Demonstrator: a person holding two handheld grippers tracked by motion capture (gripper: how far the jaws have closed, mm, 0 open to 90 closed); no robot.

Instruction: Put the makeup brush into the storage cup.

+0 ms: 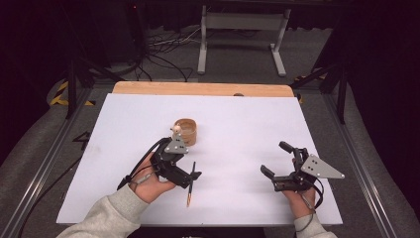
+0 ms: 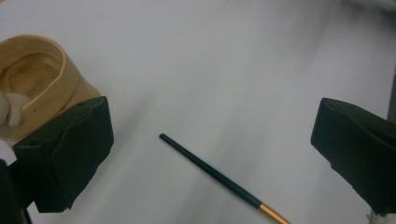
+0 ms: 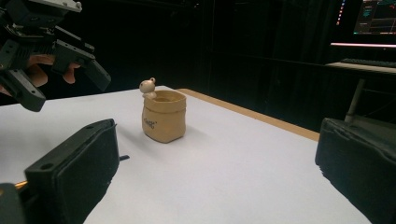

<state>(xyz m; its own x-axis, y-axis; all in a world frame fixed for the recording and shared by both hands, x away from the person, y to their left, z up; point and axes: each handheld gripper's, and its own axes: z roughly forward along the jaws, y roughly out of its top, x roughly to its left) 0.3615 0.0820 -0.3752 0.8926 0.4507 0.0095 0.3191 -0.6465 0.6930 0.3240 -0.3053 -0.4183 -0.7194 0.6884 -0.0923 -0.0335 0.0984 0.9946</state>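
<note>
Left tool (image 1: pixel 190 174): jaws wide, empty, hovering over the brush near the worktop's front edge.
Right tool (image 1: pixel 274 159): jaws wide, empty, toward the front right corner.
Brush (image 2: pixel 223 178): flat on the worktop (image 1: pixel 237 124).
Pot (image 3: pixel 164 116): mid-worktop, upright.

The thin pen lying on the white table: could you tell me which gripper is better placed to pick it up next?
Left. The left gripper hangs open right above the pen, which lies between its jaws. The right gripper, also open, sits far across the table.
</note>
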